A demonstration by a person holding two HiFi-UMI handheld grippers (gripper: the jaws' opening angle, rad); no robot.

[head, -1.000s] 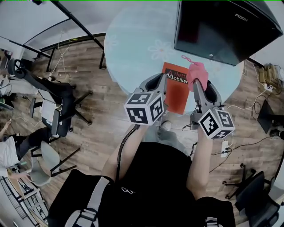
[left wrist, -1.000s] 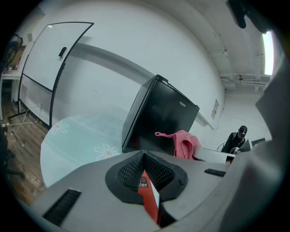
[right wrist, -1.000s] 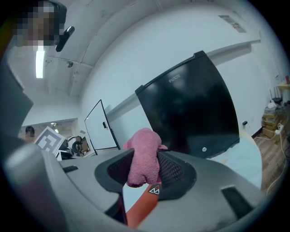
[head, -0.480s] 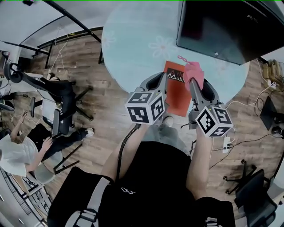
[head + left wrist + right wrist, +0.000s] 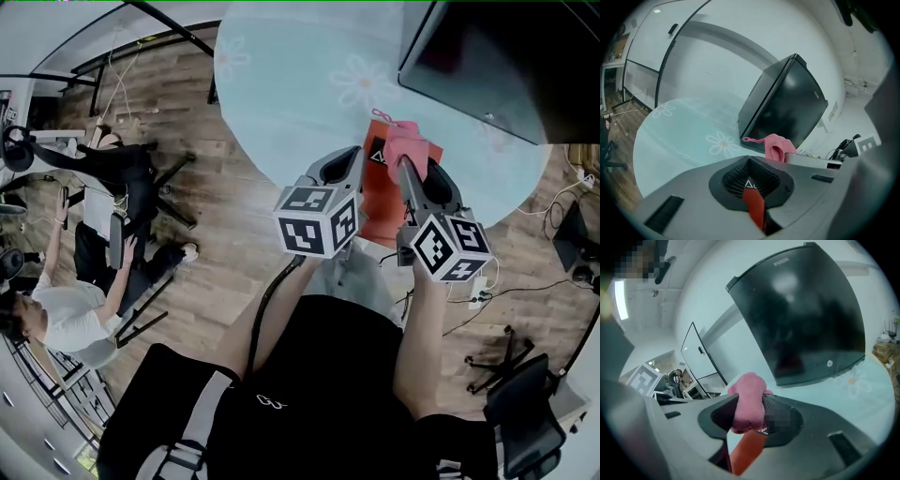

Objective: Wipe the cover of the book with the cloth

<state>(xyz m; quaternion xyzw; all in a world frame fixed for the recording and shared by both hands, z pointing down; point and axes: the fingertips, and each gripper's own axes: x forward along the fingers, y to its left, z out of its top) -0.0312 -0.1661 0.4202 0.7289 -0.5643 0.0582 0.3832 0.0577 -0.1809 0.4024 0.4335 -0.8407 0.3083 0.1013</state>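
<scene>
The red book (image 5: 380, 202) lies at the near edge of the round table (image 5: 281, 84). My right gripper (image 5: 417, 169) clamps the pink cloth (image 5: 405, 145) over its far end. My left gripper (image 5: 349, 164) sits at the book's left edge, jaws nearly together; whether they pinch the cover, I can't tell.

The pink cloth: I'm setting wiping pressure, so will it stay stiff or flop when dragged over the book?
Probably floppy: the cloth bulges in soft folds from the closed jaws of the right gripper. Likely light: its loop sticks out unsupported. It may bunch rather than glide on the book, which the left gripper pinches.
</scene>
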